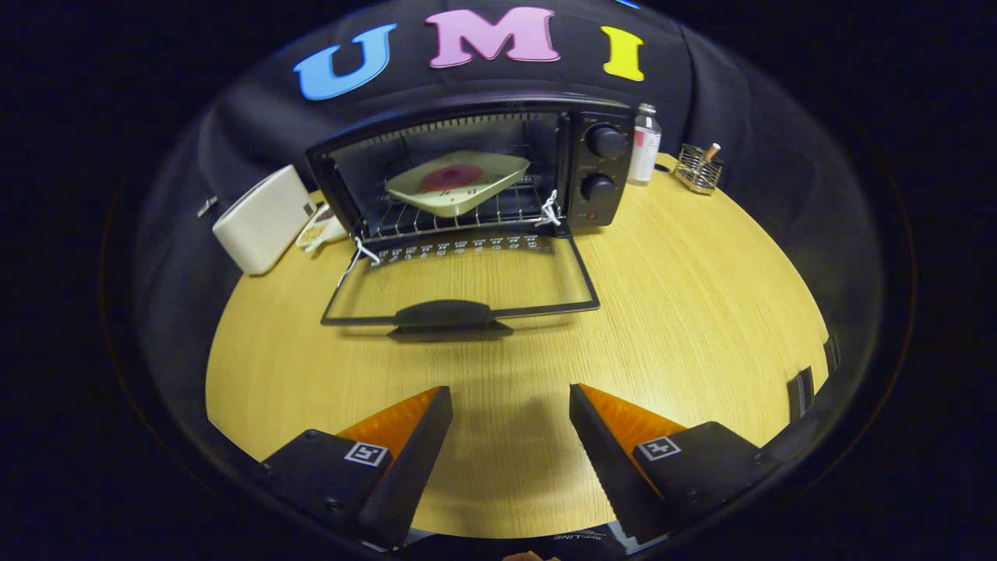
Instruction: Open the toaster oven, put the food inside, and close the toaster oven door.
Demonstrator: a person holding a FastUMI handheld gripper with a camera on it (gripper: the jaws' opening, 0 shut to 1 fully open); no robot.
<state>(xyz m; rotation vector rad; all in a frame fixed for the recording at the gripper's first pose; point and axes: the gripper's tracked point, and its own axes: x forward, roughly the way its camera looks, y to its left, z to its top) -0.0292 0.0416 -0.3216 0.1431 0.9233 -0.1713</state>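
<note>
Gripper view. Tongs: fingers spread wide apart, nothing between them, held over bare wood near the front edge of the worktop.

Toaster oven: black, at the worktop's back edge, well beyond the fingers. Door: fully dropped, lying flat on the worktop, its handle towards the tongs.

Tray: pale, holding a reddish food item; it rests tilted on the wire rack inside the oven.

White box: left of the oven.

Bottle: upright, just right of the oven.

Wire holder: further right, back edge.
</note>
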